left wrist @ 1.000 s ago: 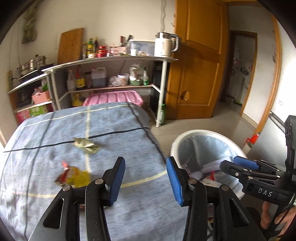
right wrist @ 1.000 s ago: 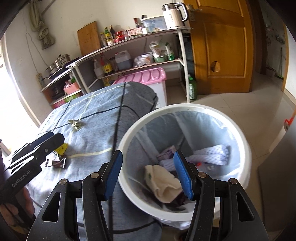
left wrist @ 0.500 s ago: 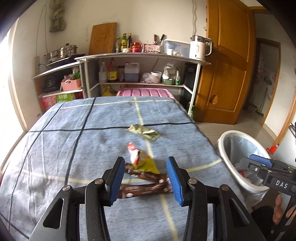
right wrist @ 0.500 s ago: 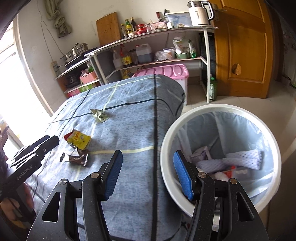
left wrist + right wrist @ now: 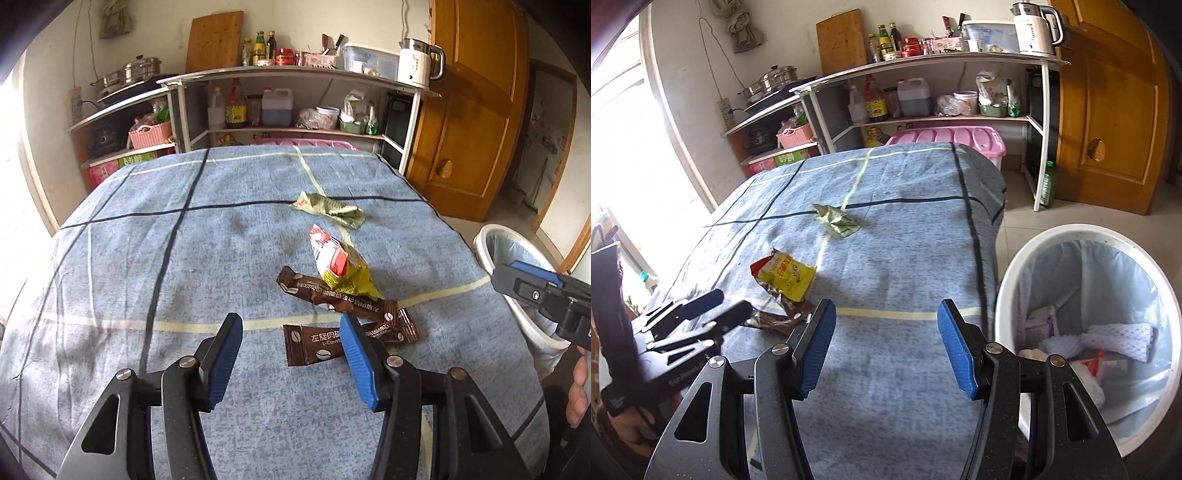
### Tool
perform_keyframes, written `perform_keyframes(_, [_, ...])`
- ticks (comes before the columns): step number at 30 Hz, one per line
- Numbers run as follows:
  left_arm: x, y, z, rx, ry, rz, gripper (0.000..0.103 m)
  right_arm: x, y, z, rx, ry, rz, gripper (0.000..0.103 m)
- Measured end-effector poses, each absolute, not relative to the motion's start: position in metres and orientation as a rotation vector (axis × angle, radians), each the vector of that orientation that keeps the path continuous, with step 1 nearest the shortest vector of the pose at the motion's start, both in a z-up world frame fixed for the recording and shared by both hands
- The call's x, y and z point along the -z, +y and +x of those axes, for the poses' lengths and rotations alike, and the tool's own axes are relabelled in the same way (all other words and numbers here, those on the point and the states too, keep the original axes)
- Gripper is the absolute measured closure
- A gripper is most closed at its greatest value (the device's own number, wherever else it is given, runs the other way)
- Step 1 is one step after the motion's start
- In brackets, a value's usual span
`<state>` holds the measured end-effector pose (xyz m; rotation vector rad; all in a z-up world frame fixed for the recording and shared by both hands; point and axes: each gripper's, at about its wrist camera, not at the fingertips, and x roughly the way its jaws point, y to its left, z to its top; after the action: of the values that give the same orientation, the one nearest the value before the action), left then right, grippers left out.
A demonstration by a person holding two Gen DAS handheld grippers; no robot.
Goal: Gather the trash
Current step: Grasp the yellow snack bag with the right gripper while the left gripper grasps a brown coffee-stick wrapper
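Note:
On the blue checked tablecloth (image 5: pixel 184 258) lie two brown coffee sachets (image 5: pixel 343 299), a yellow and red snack bag (image 5: pixel 340 269) resting on them, and a crumpled green wrapper (image 5: pixel 332 210) farther back. My left gripper (image 5: pixel 291 358) is open and empty, just short of the nearer sachet (image 5: pixel 314 345). My right gripper (image 5: pixel 886 347) is open and empty above the table's right part, beside the white lined trash bin (image 5: pixel 1008 295) that holds several pieces of trash. The snack bag (image 5: pixel 786 273) and green wrapper (image 5: pixel 836 221) also show in the right wrist view.
The bin (image 5: pixel 484 240) stands on the floor off the table's right edge. A metal shelf rack (image 5: pixel 295 74) with bottles, a kettle and pots lines the back wall. A pink plastic box (image 5: pixel 945 140) sits behind the table. A wooden door (image 5: pixel 472 110) is at right.
My left gripper swung left from the bin side to face the wrappers and came close to the sachets. My right gripper moved from over the bin to above the table's edge.

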<state>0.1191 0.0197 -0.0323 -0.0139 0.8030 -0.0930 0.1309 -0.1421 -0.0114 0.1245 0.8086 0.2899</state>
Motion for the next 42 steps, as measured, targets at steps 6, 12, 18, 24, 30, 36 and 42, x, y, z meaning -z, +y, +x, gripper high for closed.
perform_keyframes(6, [0.040,0.013,0.134,0.147,0.849,-0.019,0.043,0.012,-0.129,0.139,-0.310,0.815,0.106,0.045])
perform_keyframes(12, [0.048,0.010,0.145,0.189,0.900,-0.040,0.043,0.011,-0.124,0.146,-0.312,0.816,0.110,0.045])
perform_keyframes(18, [0.047,0.015,0.138,0.195,0.889,-0.050,0.063,0.013,-0.117,0.151,-0.317,0.826,0.104,0.045])
perform_keyframes(24, [0.043,0.022,0.132,0.196,0.878,-0.058,0.078,0.017,-0.100,0.157,-0.357,0.835,0.087,0.045])
perform_keyframes(30, [0.042,0.034,0.125,0.167,0.874,-0.042,0.079,0.024,-0.084,0.163,-0.398,0.856,0.067,0.045])
perform_keyframes(36, [0.040,0.057,0.114,0.165,0.882,-0.076,0.079,0.024,-0.066,0.172,-0.463,0.854,0.055,0.045])
perform_keyframes(42, [0.040,0.081,0.111,0.119,0.889,-0.106,0.079,0.028,-0.044,0.174,-0.523,0.854,0.006,0.045])
